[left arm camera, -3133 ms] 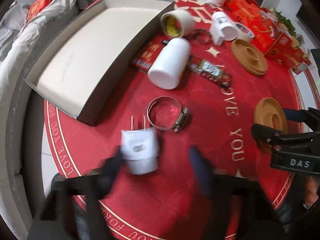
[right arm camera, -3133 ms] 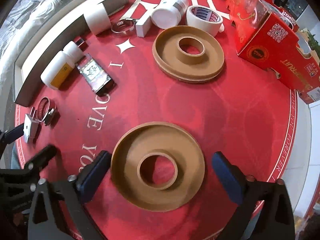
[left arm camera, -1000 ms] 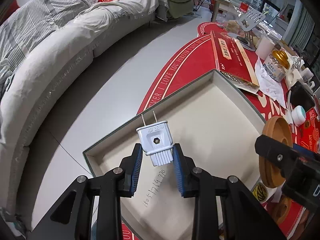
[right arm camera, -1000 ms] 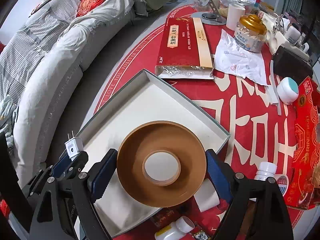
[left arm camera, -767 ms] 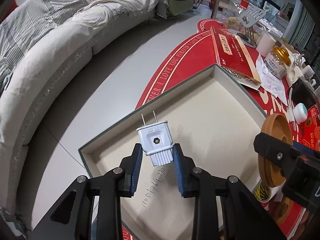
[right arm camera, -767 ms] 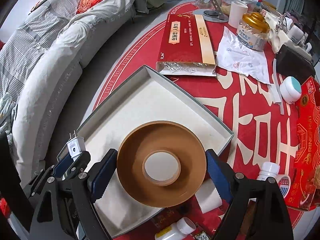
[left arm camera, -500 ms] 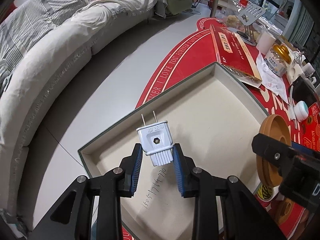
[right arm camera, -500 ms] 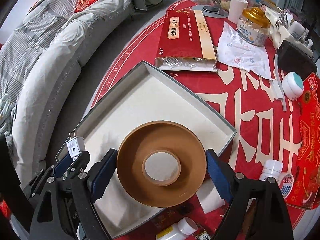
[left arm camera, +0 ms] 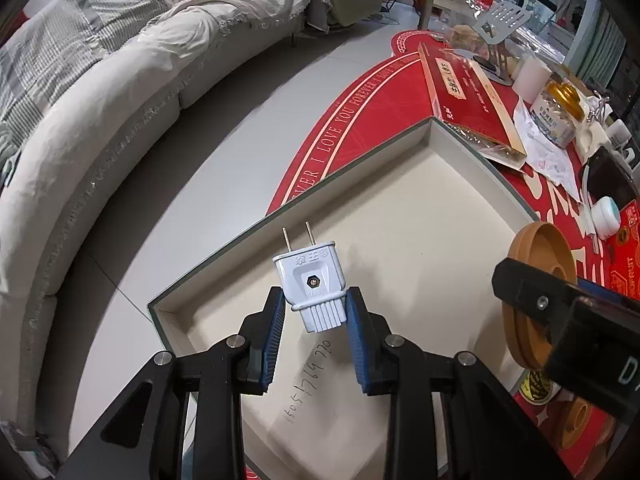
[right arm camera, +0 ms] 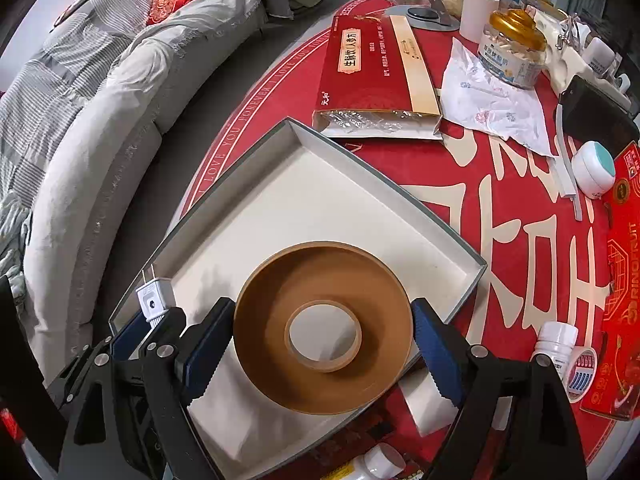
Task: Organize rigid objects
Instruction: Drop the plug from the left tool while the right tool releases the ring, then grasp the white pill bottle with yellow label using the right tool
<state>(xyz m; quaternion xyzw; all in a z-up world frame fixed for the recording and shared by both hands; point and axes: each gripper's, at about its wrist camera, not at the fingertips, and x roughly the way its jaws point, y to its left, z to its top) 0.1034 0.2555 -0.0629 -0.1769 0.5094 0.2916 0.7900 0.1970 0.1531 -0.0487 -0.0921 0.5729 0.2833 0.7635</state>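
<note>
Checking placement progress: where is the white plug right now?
The white plug is clamped in the left gripper, prongs up, above the tray's near-left corner, left of the brown disc.

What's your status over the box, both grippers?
Left gripper shut on white plug. Right gripper shut on brown ring. Both over the open box; box floor bare, nothing in the way.

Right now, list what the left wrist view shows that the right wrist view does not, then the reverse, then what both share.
Only the left wrist view: handwritten digits on the box floor and the screw face of the white two-prong plug.

Only the right wrist view: the brown plastic ring's open centre, and a white pill bottle beside a tape roll.

Both: the shallow grey cardboard box, the left gripper shut on the plug, the right gripper clamping the ring, and the long red carton.
</note>
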